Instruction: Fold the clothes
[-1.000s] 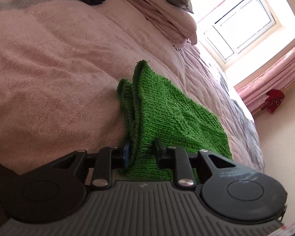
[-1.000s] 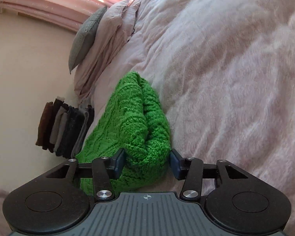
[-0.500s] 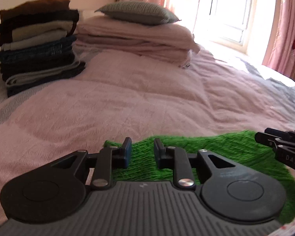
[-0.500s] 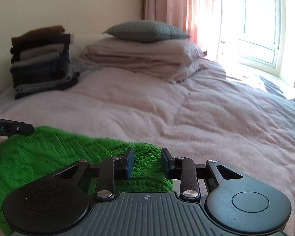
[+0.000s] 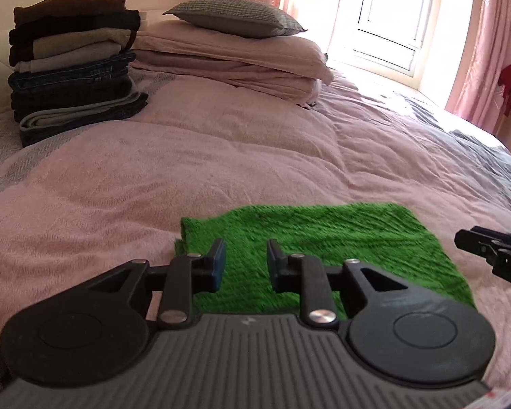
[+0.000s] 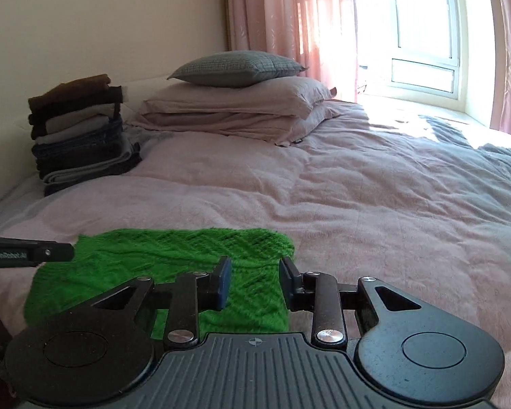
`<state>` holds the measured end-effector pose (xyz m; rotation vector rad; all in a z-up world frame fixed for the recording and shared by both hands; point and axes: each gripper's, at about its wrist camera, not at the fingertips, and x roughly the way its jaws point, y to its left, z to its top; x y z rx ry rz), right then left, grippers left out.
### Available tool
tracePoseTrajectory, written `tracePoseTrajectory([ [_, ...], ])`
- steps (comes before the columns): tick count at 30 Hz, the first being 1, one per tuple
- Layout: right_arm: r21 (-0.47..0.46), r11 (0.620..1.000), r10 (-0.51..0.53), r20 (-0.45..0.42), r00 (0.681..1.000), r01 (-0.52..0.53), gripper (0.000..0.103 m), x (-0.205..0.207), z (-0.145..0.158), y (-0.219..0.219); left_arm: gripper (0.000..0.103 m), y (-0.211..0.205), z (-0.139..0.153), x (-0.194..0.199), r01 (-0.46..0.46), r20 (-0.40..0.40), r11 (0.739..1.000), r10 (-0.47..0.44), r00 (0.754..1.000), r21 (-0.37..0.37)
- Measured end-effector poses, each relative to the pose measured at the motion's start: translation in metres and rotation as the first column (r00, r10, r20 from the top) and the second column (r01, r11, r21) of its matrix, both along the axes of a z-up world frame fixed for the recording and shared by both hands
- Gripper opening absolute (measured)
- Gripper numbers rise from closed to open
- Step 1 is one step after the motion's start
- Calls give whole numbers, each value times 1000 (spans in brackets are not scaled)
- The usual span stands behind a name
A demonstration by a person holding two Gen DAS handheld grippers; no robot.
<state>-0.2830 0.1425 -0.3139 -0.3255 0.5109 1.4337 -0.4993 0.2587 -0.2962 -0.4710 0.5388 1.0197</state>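
green knit: a green knitted garment (image 5: pixel 323 238) is laid flat on the pink bedspread (image 5: pixel 221 156), at the near edge of the bed, already folded into a rough rectangle
long axis: it's run side to side across both views, no clear front or collar can be made out
from the claws: it's found just ahead of and below both
left gripper (image 5: pixel 245 262): jaws kept a bit apart, nothing pinched, parked over the left end
right gripper (image 6: pixel 255 279): same deal, gapped and empty, over the right end
nearer hand: pretty much a tie, one end each
stack: folded clothes (image 5: pixel 75 64) are piled far left, well apart
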Motion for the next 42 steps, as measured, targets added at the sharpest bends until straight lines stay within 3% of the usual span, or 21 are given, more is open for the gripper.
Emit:
tracePoseTrajectory([
  [5,-140,990,31,3,1000,-31,28,-17,-38,1,25,-24,-28,16,17,-82,1000,-17,996,-1],
  [7,-135,991,25,10,1000,-23,28,-15,-48,5,25,-26,-34,23,21,-116,1000,-19,993,14],
  [12,-151,988,-35,-79,996,22,29,-9,-23,-6,27,-33,-16,23,-1,-147,1000,-1,989,-17],
  [13,-146,989,-47,-100,994,32,35,-7,-18,-14,28,-38,-10,21,-3,-144,1000,0,990,-26],
  [14,-145,989,-59,-124,991,41,47,-7,-14,-21,31,-44,-5,18,-1,-140,1000,-3,990,-29],
  [17,-139,989,-74,-195,978,47,60,-9,-3,-43,42,-65,9,11,10,-136,999,-15,991,-36],
  [28,-113,990,-108,-227,968,84,65,-36,33,-105,56,-143,38,-10,50,-144,999,-51,988,-13],
  [42,-57,997,-64,-179,982,55,66,-76,57,-169,66,-214,63,-50,57,-119,997,-50,992,51],
])
